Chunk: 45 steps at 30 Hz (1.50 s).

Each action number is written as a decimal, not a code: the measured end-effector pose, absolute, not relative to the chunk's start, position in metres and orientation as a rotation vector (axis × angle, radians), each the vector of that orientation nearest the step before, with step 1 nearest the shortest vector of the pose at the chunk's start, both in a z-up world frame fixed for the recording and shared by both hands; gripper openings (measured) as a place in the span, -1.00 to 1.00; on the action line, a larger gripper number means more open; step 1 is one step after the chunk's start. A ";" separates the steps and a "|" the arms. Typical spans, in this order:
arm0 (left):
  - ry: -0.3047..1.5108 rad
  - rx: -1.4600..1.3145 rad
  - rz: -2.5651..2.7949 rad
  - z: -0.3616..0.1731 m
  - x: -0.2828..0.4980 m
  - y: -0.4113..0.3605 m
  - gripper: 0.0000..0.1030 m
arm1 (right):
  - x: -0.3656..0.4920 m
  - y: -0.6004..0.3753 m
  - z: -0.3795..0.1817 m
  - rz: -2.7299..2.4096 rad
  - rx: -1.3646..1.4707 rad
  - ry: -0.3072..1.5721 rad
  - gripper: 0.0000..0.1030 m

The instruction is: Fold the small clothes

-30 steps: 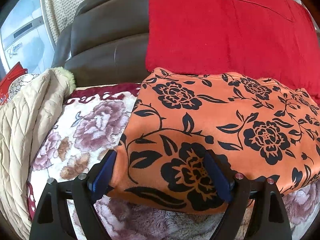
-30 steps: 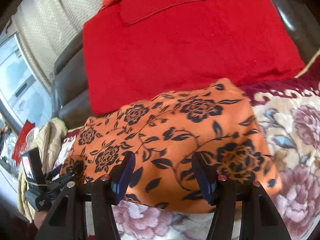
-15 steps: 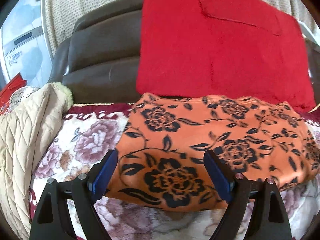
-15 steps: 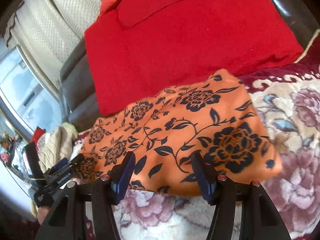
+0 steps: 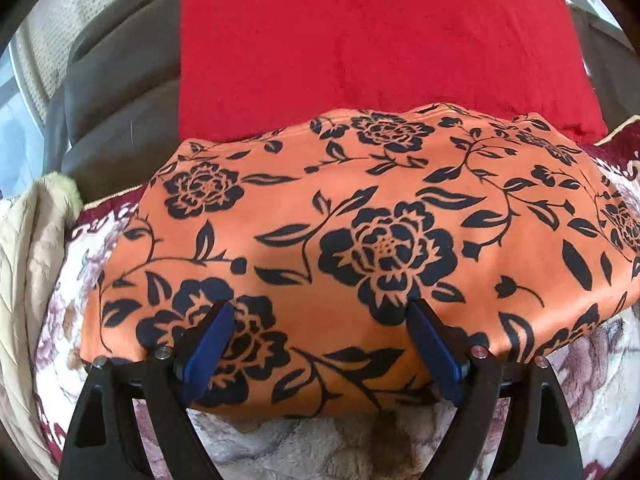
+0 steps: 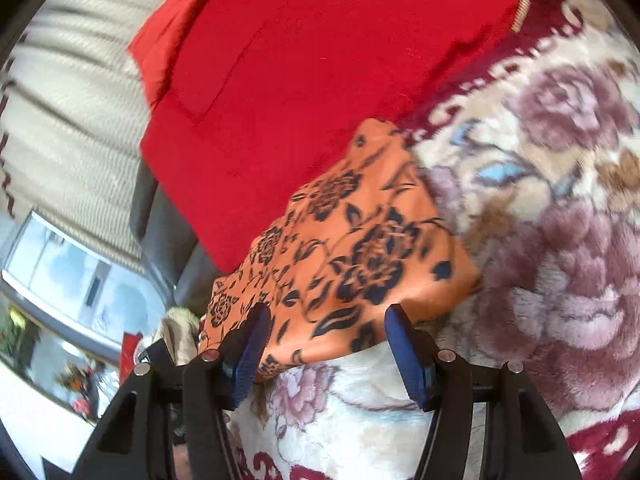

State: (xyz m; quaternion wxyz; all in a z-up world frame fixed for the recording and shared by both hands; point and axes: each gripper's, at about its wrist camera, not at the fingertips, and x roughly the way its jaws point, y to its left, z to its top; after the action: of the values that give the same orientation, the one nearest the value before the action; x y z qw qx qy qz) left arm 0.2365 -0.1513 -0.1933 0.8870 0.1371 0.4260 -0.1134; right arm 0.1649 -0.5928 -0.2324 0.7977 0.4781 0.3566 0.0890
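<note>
In the left wrist view, the far left edge holds a cream quilted jacket (image 5: 28, 264), now squeezed into a narrower strip than half a second ago. Beside it lies the floral plush blanket (image 5: 80, 248), with a grey-brown sofa back (image 5: 120, 92) in the upper left. The orange floral garment (image 5: 360, 240), folded into a wide pad on the blanket, fills the middle of the frame and looks much larger than before: the camera has come closer and lower. The left gripper (image 5: 320, 344) stands with its blue-padded fingers spread wide, their tips over the garment's near edge, where earlier they framed it from further back. Nothing is pinched between them. A red cushion (image 5: 380, 48) spans the upper centre and right, its lower edge hidden behind the garment.

The right wrist view is blurred and tilted compared with half a second ago. A pale woven curtain (image 6: 72, 92) and a window occupy the left side. The red cushion (image 6: 300, 92) sits upper centre. The orange floral garment (image 6: 352, 256) now appears narrower, running diagonally through the centre. The right gripper (image 6: 324, 344) is spread apart, its left pad against the garment's near edge and its right pad just clear, over the floral plush blanket (image 6: 560, 220), which now fills the right half.
</note>
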 end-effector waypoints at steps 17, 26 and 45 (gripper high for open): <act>0.791 0.268 -0.318 -0.173 0.217 -0.165 0.72 | 0.209 -0.581 -0.255 0.162 1.012 0.835 -0.08; 0.791 0.216 -0.249 -0.159 0.208 -0.130 0.72 | 0.211 -0.574 -0.250 0.170 0.983 0.839 -0.08; 0.786 0.179 -0.131 -0.153 0.217 -0.088 0.72 | 0.216 -0.568 -0.253 0.177 0.961 0.846 -0.08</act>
State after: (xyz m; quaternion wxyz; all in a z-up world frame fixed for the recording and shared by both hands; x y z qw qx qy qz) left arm 0.2171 -0.0884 -0.1532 0.9177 0.0872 0.3823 -0.0638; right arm 0.2159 -0.5685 -0.2527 0.7984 0.4476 0.3944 0.0823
